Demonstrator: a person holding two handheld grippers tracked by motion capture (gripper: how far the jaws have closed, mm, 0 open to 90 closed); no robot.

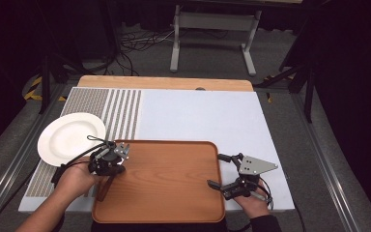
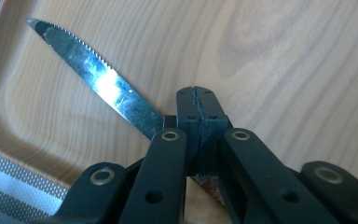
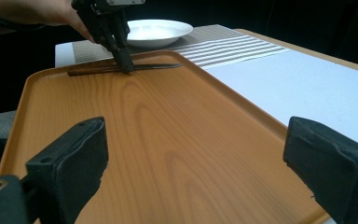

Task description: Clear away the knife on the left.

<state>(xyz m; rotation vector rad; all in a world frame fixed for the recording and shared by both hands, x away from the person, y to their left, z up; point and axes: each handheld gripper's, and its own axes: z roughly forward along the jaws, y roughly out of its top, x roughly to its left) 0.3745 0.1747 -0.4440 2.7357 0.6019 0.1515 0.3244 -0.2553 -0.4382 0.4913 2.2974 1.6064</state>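
The left hand-held gripper sits over the left end of a wooden tray that lies along the counter's near edge. Its jaws are pressed together on a knife. The left gripper view gives the detail the high view lacks: a bright steel blade with a serrated edge, running up and to the left from the closed black jaws, its point near the tray's rounded corner. A brown handle end peeks out below the jaws. In the right gripper view the knife lies nearly flat on the tray floor at the far end, with a dark handle to one side and a thin blade to the other, and the left hand-held gripper comes down on its middle from above.

The right hand-held gripper rests at the tray's right rim, near the counter's near right corner, jaws spread wide with nothing between them. Its grey three-cornered plate shows in the high view. In its own view the two black padded jaws frame the tray's floor.

The tray is orange-brown with clear wood grain, a raised lip and rounded corners. A round white plate sits at the counter's left edge on a woven placemat with grey and white stripes. The rest of the counter is covered in smooth white, with a bare wood strip along the far edge.
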